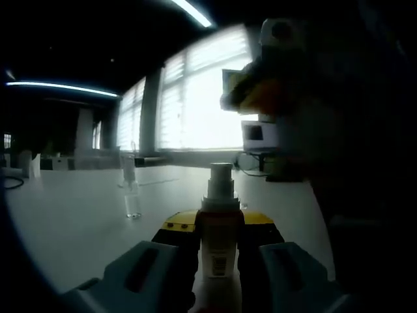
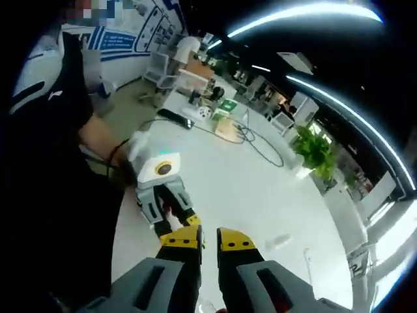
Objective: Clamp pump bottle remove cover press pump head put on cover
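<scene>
Clear cover [image 1: 131,188] stands beyond clamped pump bottle [image 1: 218,228].

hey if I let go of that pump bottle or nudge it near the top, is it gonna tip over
Probably yes. The pump bottle is tall and narrow, standing upright between the left gripper's jaws, so a push near its pump head would likely topple it. It looks like light plastic, and the smooth white table may let it slide.

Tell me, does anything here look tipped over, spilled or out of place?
Nothing stands out. The pump bottle stands upright between the left tool's jaws, its clear cover upright on the white table. No spill visible.
</scene>
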A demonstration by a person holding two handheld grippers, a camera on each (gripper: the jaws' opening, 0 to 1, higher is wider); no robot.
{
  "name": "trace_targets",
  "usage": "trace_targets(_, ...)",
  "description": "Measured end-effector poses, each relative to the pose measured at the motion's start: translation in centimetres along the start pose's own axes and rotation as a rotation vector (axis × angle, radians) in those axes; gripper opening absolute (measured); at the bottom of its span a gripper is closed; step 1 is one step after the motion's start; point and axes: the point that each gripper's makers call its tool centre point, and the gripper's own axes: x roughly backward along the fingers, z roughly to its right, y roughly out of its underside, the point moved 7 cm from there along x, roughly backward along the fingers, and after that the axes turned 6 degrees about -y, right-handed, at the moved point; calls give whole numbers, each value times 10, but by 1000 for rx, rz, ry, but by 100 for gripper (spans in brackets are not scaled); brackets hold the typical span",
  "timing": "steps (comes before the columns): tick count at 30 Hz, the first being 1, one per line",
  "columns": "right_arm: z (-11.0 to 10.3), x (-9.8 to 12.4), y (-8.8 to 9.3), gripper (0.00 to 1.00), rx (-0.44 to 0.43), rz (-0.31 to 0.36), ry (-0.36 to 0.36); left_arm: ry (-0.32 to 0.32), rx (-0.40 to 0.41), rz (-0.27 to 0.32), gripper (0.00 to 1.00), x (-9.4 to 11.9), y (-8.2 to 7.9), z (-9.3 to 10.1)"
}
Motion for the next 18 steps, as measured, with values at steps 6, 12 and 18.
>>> trace_targets(6, 12, -5, -3, 1, 58, -81, -58, 0, 0, 1, 13, 0, 0, 0)
trace_targets(12, 14, -15, -3, 0, 102, -168, -143, -1, 3, 0, 13, 0, 0, 0)
trace_targets(18, 16, -22, -8, 0, 121, -236, -250, 2, 0, 2, 13, 0, 0, 1)
